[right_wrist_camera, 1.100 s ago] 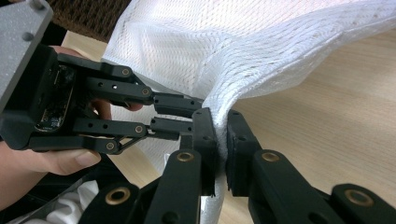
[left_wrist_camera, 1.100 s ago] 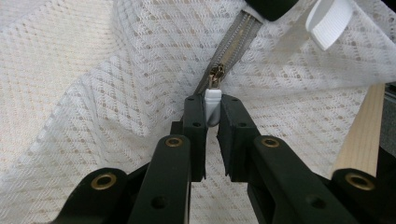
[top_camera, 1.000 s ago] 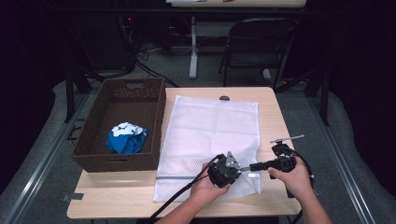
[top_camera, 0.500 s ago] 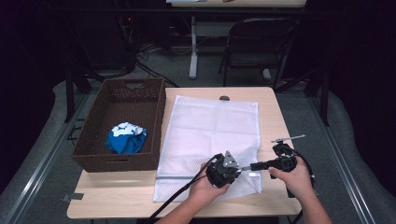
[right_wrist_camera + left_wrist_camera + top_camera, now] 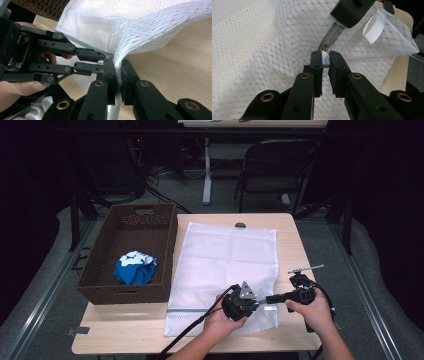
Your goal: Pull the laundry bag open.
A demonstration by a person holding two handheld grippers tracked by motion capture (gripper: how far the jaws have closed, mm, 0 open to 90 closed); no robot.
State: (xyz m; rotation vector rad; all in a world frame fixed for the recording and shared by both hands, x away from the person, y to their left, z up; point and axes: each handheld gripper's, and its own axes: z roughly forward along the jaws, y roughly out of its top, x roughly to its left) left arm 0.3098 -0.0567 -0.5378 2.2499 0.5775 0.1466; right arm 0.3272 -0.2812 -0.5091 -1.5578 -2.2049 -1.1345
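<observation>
Your left gripper (image 5: 246, 301) sits at the near right corner of the mesh bag (image 5: 225, 265), which lies flat on the table (image 5: 290, 227) just right of the basket (image 5: 130, 255). In the left gripper view, its jaws are pinched together on the small white zipper pull (image 5: 325, 59), with the zipper (image 5: 332, 36) running away from the pull toward your other gripper. The pads press the pull from both sides, so the grip is firm and narrow.

Your right gripper (image 5: 272, 298) points in from the right, tip to tip with the left one. In the right gripper view, its jaws are clamped on a fold of the bag's mesh edge (image 5: 118, 67), lifting that corner slightly off the tabletop. Your left gripper (image 5: 100, 63) meets it just beside the fold.

The basket stands at the left side of the table, well apart from both grippers. It holds a crumpled blue and white cloth (image 5: 135, 267) on its floor.
</observation>
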